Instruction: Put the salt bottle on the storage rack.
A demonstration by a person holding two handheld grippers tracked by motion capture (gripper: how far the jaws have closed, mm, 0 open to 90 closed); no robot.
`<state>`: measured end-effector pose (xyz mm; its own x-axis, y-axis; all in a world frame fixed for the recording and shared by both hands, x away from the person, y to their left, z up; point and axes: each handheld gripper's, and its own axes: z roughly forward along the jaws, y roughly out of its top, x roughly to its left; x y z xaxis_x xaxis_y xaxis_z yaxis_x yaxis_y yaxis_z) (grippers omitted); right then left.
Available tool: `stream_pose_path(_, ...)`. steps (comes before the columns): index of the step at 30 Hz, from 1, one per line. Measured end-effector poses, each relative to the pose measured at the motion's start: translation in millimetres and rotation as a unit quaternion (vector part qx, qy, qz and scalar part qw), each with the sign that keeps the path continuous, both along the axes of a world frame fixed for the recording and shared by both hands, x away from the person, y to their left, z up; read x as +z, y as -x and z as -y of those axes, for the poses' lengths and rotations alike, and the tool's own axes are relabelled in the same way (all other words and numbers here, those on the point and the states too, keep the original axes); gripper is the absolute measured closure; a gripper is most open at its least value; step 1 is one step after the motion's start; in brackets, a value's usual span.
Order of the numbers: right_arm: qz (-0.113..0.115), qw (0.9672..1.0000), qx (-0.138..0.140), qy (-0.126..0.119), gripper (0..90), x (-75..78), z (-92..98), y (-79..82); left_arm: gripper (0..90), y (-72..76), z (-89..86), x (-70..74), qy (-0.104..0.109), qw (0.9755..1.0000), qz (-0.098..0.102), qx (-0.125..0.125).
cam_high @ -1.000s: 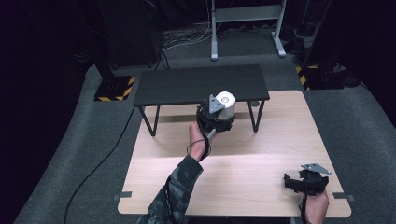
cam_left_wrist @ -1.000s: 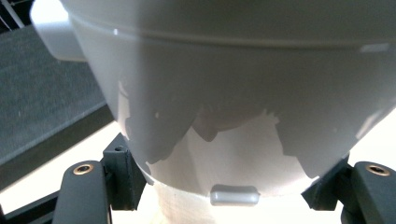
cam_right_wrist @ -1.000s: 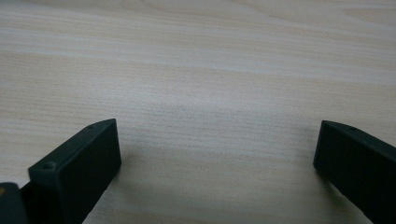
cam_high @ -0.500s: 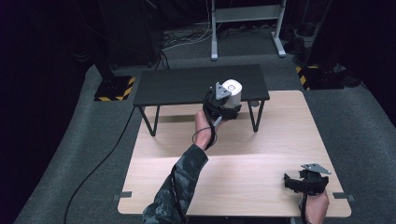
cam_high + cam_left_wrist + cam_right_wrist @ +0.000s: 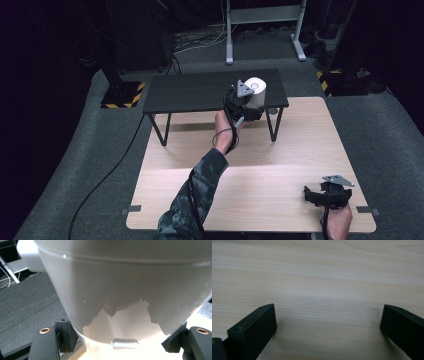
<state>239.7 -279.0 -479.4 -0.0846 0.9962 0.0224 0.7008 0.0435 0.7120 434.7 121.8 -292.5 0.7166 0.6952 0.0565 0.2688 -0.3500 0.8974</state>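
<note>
White cup [image 5: 257, 90] standing upright, mouth facing up, at right end of black shelf [image 5: 200, 91]; contents unclear. Left gripper [image 5: 248, 102] clamping jaws on its sides. Right gripper [image 5: 327, 192] resting wide open, gripping nothing, near wooden table [image 5: 280, 150] corner.

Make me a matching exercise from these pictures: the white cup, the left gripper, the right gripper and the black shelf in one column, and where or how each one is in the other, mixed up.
Things:
1. white cup
2. left gripper
3. right gripper
4. black shelf

Places or states:
A. open, resting low over the wooden table near its right front corner
B. standing on thin legs across the table's far end
C. clamped between two black jaws, at the shelf's right end
D. shut on the cup

Pairs: 1-C, 2-D, 3-A, 4-B
</note>
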Motion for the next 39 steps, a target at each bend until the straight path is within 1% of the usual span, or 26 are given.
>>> stream_pose_path(4,0.0,1.0,0.001,0.001,0.0,-0.1,0.1,0.0,30.1,-7.8,5.8,3.6,-0.001,1.0,0.0,0.006)
stream_pose_path(8,0.0,1.0,0.0,0.0,0.0,0.0,0.1,0.0,30.1,-18.6,9.8,5.0,0.009,0.9998,-0.011,0.014)
stream_pose_path(13,0.0,1.0,0.0,-0.001,0.0,0.1,-0.1,0.0,30.0,-28.1,17.6,5.8,0.006,0.9995,-0.015,0.026)
stream_pose_path(17,-0.002,1.0,-0.002,-0.002,0.0,0.5,-0.3,-0.1,30.1,-34.6,22.6,6.8,-0.003,0.9992,-0.016,0.035)
stream_pose_path(20,-0.001,1.0,-0.001,-0.001,0.0,0.4,-0.2,-0.1,30.1,-38.6,23.7,5.5,-0.002,0.999,-0.019,0.042)
stream_pose_path(22,-0.002,1.0,-0.001,-0.002,0.0,0.4,-0.1,-0.1,30.1,-41.6,26.0,4.5,-0.007,0.9987,-0.021,0.046)
stream_pose_path(24,-0.002,1.0,-0.001,-0.002,0.0,0.4,-0.1,0.0,30.1,-42.7,25.9,3.2,-0.006,0.9987,-0.022,0.046)
stream_pose_path(26,-0.002,1.0,-0.001,-0.002,0.0,0.4,-0.1,-0.1,30.1,-43.2,25.3,1.1,0.001,0.9986,-0.022,0.049)
stream_pose_path(28,-0.002,1.0,-0.001,-0.001,0.0,0.4,-0.1,-0.1,30.1,-43.6,26.0,-0.6,0.004,0.9986,-0.021,0.049)
stream_pose_path(29,-0.002,1.0,-0.001,-0.002,0.0,0.4,-0.2,-0.1,30.1,-44.3,26.1,-0.8,0.003,0.9987,-0.02,0.048)
stream_pose_path(32,-0.001,1.0,-0.001,-0.001,0.0,0.3,-0.2,0.0,30.1,-47.1,22.8,-5.6,0.018,0.9984,-0.023,0.048)
stream_pose_path(35,-0.001,1.0,-0.001,-0.001,0.0,0.3,-0.1,0.0,30.0,-46.5,23.2,-8.1,0.019,0.9984,-0.018,0.049)
stream_pose_path(39,-0.001,1.0,-0.001,-0.001,0.0,0.3,-0.2,0.0,29.9,-46.3,22.9,-9.1,0.021,0.9984,-0.017,0.049)
